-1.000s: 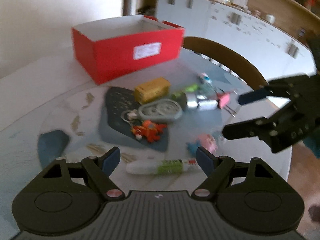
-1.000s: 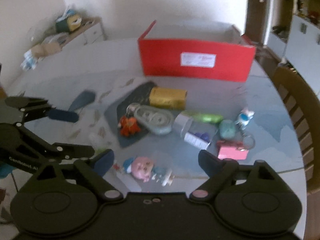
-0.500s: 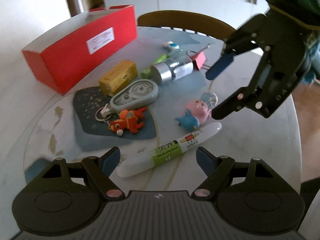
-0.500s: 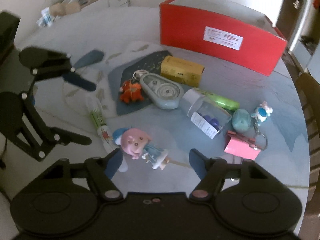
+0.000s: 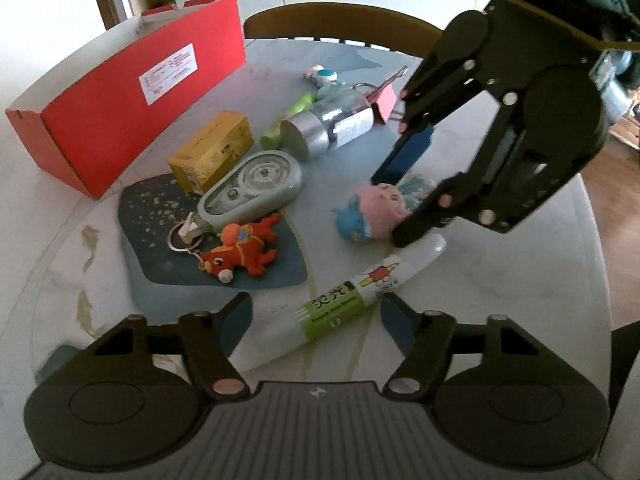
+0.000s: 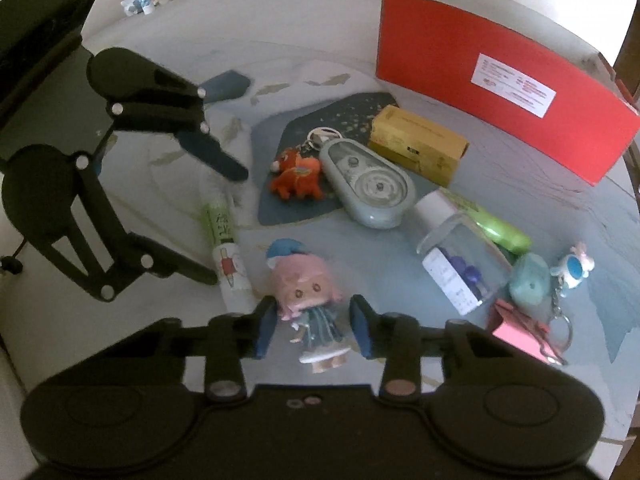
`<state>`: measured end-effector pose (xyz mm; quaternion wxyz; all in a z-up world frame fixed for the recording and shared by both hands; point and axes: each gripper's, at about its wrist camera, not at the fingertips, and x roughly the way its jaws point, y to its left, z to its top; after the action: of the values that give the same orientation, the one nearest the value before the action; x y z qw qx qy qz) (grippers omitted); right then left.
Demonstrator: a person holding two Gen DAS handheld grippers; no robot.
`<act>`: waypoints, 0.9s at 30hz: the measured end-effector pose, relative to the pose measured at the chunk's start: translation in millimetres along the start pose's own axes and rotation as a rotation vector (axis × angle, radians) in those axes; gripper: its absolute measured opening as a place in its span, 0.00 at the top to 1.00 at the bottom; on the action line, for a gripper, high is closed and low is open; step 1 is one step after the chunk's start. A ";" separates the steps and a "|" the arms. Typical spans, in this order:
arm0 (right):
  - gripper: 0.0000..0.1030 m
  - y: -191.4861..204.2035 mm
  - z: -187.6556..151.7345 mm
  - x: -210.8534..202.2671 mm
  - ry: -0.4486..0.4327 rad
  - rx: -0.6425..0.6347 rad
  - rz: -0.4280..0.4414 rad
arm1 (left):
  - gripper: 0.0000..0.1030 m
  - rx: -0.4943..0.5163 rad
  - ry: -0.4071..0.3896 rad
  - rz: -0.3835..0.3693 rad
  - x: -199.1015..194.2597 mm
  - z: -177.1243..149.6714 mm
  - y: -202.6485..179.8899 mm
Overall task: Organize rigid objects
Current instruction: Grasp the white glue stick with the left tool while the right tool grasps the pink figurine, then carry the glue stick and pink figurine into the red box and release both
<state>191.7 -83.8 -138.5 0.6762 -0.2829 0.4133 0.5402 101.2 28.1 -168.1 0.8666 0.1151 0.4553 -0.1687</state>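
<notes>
both grippers have dropped toward the table since the earlier frame. doll (image 6: 308,288) lies between the right gripper (image 6: 312,330) pads, jaws closing, not yet touching it. marker (image 5: 352,300) lies at the doll's 9 o'clock in the right view, between the left gripper (image 5: 316,316) jaws, also closing, apart from it. red box (image 6: 500,92) stands at 1 o'clock.
</notes>
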 end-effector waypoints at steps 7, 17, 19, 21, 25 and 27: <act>0.66 -3.5 2.2 2.5 -0.023 0.032 -0.020 | 0.66 0.028 0.009 -0.028 -3.0 3.1 -14.0; 0.66 -7.6 -13.1 -8.1 -0.029 0.140 -0.077 | 0.84 -0.048 0.014 -0.021 -14.9 -9.2 -25.2; 0.66 -7.8 -18.2 -11.6 -0.025 0.173 -0.092 | 0.84 -0.102 0.006 -0.009 -18.1 -13.3 -21.1; 0.66 -7.0 -23.5 -15.4 -0.024 0.208 -0.094 | 0.84 -0.155 0.004 0.017 -20.0 -18.0 -18.2; 0.66 -0.4 -27.8 -22.6 -0.025 0.253 -0.117 | 0.84 -0.295 -0.023 0.026 -28.0 -20.5 -8.6; 0.66 2.8 -27.7 -28.0 -0.035 0.276 -0.127 | 0.84 -0.343 -0.038 0.029 -32.6 -18.8 -4.8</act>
<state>179.8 -119.9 -127.9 0.7486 -0.2031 0.4532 0.4393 67.9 36.4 -151.8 0.8843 -0.0308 0.4593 -0.0781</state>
